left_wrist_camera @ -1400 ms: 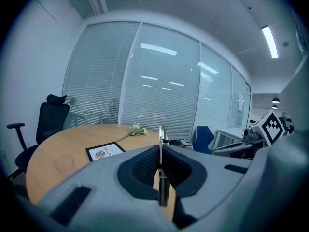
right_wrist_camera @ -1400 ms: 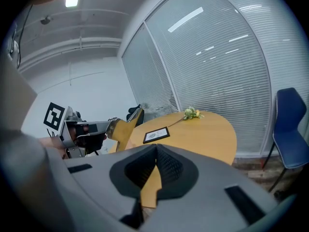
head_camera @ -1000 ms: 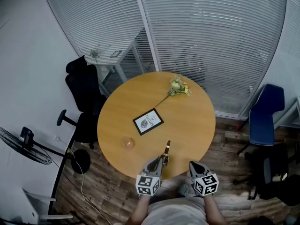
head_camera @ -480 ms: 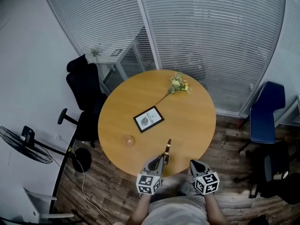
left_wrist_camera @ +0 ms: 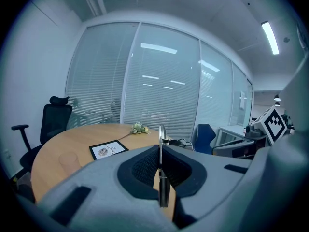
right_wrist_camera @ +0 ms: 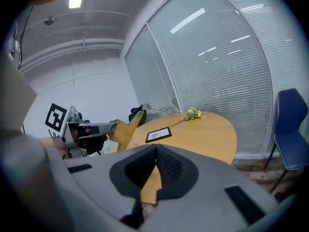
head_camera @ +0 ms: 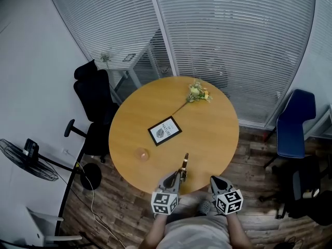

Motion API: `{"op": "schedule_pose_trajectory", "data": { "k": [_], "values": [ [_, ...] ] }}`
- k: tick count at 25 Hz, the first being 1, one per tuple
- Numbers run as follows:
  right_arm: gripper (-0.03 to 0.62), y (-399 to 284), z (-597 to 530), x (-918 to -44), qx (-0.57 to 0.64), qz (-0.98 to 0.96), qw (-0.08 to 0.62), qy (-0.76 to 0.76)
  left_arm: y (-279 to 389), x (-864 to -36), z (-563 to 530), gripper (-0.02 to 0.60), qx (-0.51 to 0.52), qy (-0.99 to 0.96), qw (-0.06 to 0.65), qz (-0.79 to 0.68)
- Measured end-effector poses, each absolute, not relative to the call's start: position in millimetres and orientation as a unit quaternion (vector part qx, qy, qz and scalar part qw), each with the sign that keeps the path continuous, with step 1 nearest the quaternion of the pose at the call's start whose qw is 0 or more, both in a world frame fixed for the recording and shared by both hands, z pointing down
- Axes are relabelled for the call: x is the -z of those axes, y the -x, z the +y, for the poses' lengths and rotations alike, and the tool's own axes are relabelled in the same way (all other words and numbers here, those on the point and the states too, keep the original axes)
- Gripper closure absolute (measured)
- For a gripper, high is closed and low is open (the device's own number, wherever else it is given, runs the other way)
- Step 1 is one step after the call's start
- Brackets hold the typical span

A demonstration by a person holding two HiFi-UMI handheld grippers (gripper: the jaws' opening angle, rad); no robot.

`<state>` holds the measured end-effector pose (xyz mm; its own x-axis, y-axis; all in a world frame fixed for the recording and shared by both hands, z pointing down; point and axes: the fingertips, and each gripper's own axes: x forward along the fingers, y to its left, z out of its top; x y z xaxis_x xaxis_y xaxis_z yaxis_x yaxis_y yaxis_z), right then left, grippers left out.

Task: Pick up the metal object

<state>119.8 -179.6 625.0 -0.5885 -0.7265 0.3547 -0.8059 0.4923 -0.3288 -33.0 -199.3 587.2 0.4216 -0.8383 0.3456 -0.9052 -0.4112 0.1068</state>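
My left gripper [left_wrist_camera: 161,175] is closed on one end of the thin metal object [head_camera: 184,165], over the near edge of the round table [head_camera: 212,134]. My right gripper [right_wrist_camera: 155,173] is closed and empty. With such a narrow hold, I think the piece could pivot or slip out if I tilt it.

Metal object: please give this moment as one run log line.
left hand-held gripper: shut on metal object | right hand-held gripper: shut, empty | flower, card: on table
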Motion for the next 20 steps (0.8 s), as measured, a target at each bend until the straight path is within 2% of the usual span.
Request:
{"op": "schedule_pose_trajectory", "data": {
  "k": [20],
  "values": [
    [0.597, -121.0, -168.2, -622.7, -0.230, -0.863, 0.085, -0.441, 26.1, -591.3, -190.2, 0.569, -0.121, -0.837, 0.145, -0.513]
  ]
}}
